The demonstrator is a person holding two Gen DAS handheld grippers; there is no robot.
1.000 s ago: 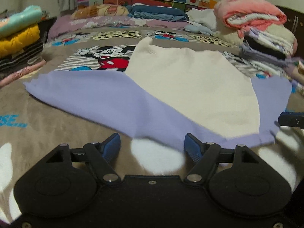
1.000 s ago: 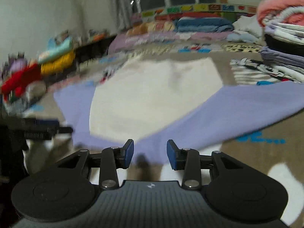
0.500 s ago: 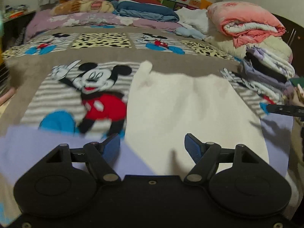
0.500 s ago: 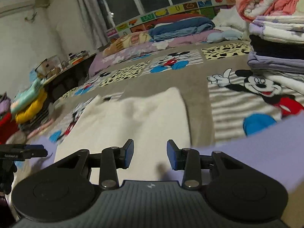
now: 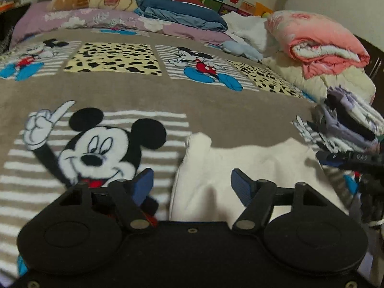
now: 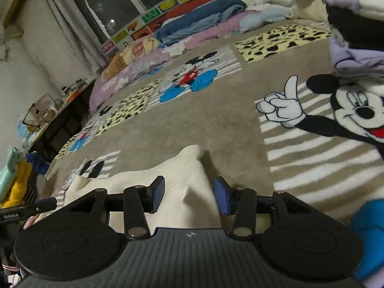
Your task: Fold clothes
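A cream garment (image 5: 240, 165) lies flat on the Mickey Mouse blanket (image 5: 168, 96); its far edge has a raised corner at the left. My left gripper (image 5: 192, 184) is open and hovers over the garment's left part, holding nothing. In the right wrist view the same cream garment (image 6: 153, 180) lies below my right gripper (image 6: 189, 193), which is open and empty over the garment's right far corner. The right gripper's tip (image 5: 345, 158) shows at the right edge of the left wrist view. The garment's purple sleeves are out of view.
A stack of folded clothes (image 5: 348, 120) and a pink quilt (image 5: 316, 40) stand at the right of the bed. Pillows and blue bedding (image 5: 182, 12) line the headboard. Folded yellow and teal clothes (image 6: 14, 180) lie at the left edge.
Both grippers have moved forward over the garment toward its far edge. The purple sleeves have dropped out of view. Both stay open.
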